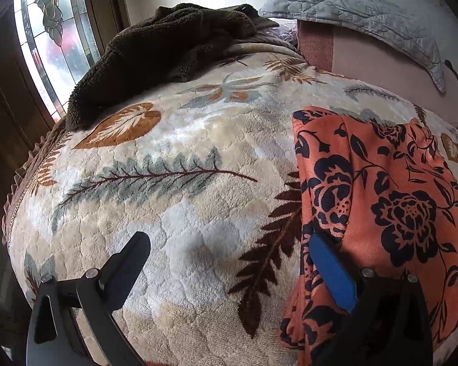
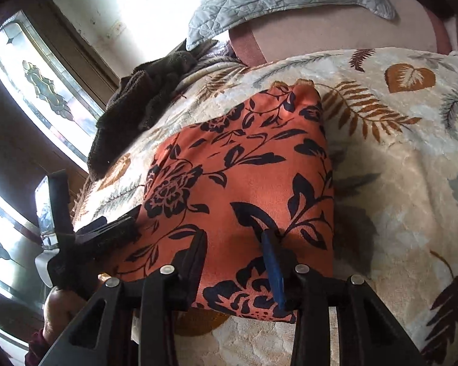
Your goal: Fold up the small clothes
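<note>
left wrist view: the left gripper point(image 1: 229, 268) hangs over the bed with its jaws spread wide and nothing between them. its dark finger is over the leaf-patterned blanket point(image 1: 174, 164), and its blue finger point(image 1: 332, 274) lies at the near left edge of the orange flowered garment point(image 1: 390, 189), over the cloth, not pinching it. the garment lies on the right part of the blanket, already doubled over, with a soft fold running along its left side. a dark brown fleece point(image 1: 168, 52) is heaped at the far end of the bed, well apart from the garment, and a grey quilted pillow point(image 1: 351, 9) leans behind it.

right wrist view: the right gripper point(image 2: 235, 262) is low over the near end of the same garment point(image 2: 241, 164), which reads here as a tidy, roughly rectangular packet lying flat on the blanket point(image 2: 397, 158). its jaws stand partly apart, one on each side of a strip of the near edge; the cloth between them looks flat and unlifted, so i read this as let go rather than clenched. the left gripper's finger point(image 2: 107, 228) shows at the garment's left edge.

as a judgement, a fold looks just laid down and both tools are free of the cloth. the next move calls for either a fresh pinch on one short end to bring it over for a final fold, or a light press to flatten the packet, with the jaws clearing the cloth first so it does not drag.
</note>
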A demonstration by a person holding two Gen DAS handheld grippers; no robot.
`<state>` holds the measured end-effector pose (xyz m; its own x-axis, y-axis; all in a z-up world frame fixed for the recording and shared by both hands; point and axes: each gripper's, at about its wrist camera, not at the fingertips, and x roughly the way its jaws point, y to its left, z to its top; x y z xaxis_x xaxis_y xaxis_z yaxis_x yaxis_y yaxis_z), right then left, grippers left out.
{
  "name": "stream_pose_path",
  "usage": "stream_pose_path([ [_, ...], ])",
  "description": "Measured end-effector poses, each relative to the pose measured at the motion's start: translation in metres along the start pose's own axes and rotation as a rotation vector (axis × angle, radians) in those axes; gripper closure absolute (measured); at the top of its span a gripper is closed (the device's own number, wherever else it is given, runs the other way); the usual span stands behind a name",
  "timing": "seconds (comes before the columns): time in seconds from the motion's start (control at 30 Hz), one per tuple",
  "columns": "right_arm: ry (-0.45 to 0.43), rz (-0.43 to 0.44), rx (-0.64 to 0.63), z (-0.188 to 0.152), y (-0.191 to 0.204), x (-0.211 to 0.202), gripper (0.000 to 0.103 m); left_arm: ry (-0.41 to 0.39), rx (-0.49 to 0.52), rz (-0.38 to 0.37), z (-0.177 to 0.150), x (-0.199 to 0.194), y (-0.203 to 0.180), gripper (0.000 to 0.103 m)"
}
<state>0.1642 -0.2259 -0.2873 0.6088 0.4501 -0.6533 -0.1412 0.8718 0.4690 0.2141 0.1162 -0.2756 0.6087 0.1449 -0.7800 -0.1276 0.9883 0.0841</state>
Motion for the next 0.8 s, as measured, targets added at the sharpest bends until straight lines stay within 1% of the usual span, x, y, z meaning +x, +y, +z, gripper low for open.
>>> stream_pose_path([
  [0.07,-0.032,0.014,0.003,0.0,0.0,-0.007,0.062,-0.018,-0.007,0.0,0.001,-0.007,0.002,0.0],
  [0.17,-0.106,0.035,-0.036,0.001,0.009,-0.023,0.062,-0.062,-0.015,-0.008,0.001,-0.024,0.002,0.0],
  [0.23,-0.126,0.052,-0.058,-0.001,0.015,-0.029,0.062,-0.095,-0.011,-0.016,-0.004,-0.04,0.002,0.0],
  [0.3,-0.084,0.047,-0.06,-0.007,0.018,-0.024,0.06,-0.122,-0.002,-0.02,-0.011,-0.055,0.001,0.0],
  [0.33,-0.04,0.027,-0.055,-0.009,0.016,-0.016,0.057,-0.128,0.0,-0.024,-0.015,-0.061,0.001,0.0],
  [0.37,0.026,0.011,-0.046,-0.013,0.013,-0.003,0.051,-0.13,0.001,-0.031,-0.018,-0.065,0.001,0.0],
  [0.4,0.06,-0.002,-0.046,-0.016,0.01,0.005,0.051,-0.126,0.008,-0.039,-0.022,-0.066,0.0,0.0],
  [0.43,0.044,-0.002,-0.052,-0.017,0.01,0.004,0.051,-0.11,0.027,-0.041,-0.025,-0.064,-0.003,0.0],
  [0.5,0.034,0.009,-0.057,-0.014,0.013,-0.002,0.051,-0.036,0.085,-0.007,-0.032,-0.048,-0.011,0.0],
  [0.53,0.02,0.025,-0.043,-0.013,0.01,-0.005,0.051,-0.004,0.098,-0.007,-0.035,-0.039,-0.012,0.0],
  [0.63,-0.046,0.063,0.022,-0.008,-0.001,-0.017,0.051,0.028,0.067,-0.06,-0.034,-0.028,-0.008,0.0],
  [0.67,-0.057,0.06,0.029,-0.006,-0.003,-0.019,0.051,0.031,0.068,-0.065,-0.033,-0.025,-0.007,0.0],
  [0.7,-0.047,0.047,0.033,-0.005,-0.006,-0.016,0.051,0.029,0.075,-0.064,-0.032,-0.023,-0.008,0.0],
  [0.77,0.031,0.032,0.041,-0.005,-0.011,0.0,0.051,0.02,0.087,-0.057,-0.029,-0.023,-0.011,0.0],
  [0.8,0.036,0.029,0.041,-0.005,-0.011,0.003,0.051,0.014,0.088,-0.054,-0.028,-0.026,-0.012,0.0],
])
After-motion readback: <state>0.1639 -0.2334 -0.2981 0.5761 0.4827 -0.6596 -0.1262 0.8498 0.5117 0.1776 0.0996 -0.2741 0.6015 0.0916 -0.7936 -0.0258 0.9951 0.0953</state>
